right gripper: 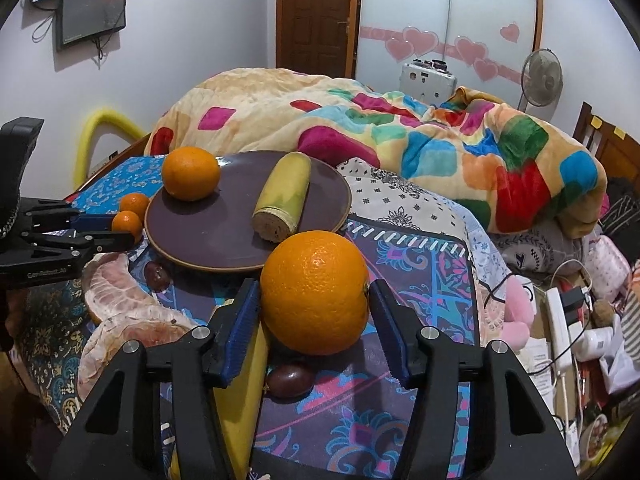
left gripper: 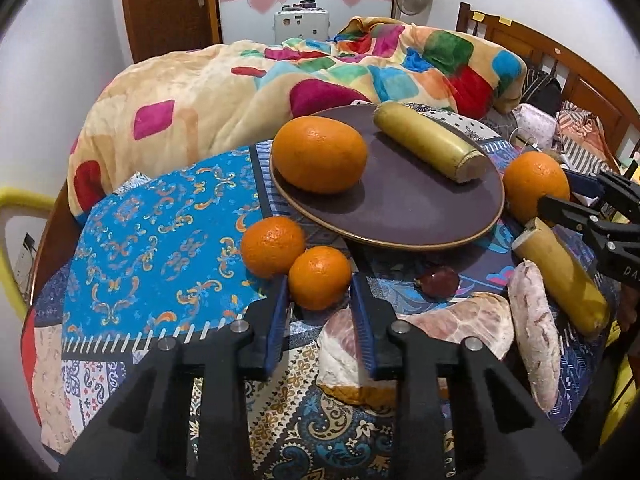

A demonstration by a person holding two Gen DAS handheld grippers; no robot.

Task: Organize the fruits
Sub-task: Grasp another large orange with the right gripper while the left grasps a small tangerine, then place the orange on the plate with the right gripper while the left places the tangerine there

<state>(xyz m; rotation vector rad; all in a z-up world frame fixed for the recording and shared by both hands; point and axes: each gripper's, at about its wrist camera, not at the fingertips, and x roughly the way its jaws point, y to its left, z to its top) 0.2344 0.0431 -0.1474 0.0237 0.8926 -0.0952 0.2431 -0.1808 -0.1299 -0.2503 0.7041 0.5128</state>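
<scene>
left gripper (right gripper: 120, 236) | body label "CapRobest_AI", partly blurred | no other readable text

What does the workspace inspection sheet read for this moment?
Surface: patterned bedspread over a bed.
Job's things: plate holds plated orange and banana piece; off it lie spare small orange, second banana piece, pomelo segments, dark fruit.
Clutter: pink plush and papers beside the bed.
Grippers: left gripper shut on small orange; right gripper brackets large orange, contact unclear.
Cables: power strip with cords, beside the bed.
Surroundings: colourful blanket, fan, door.
</scene>
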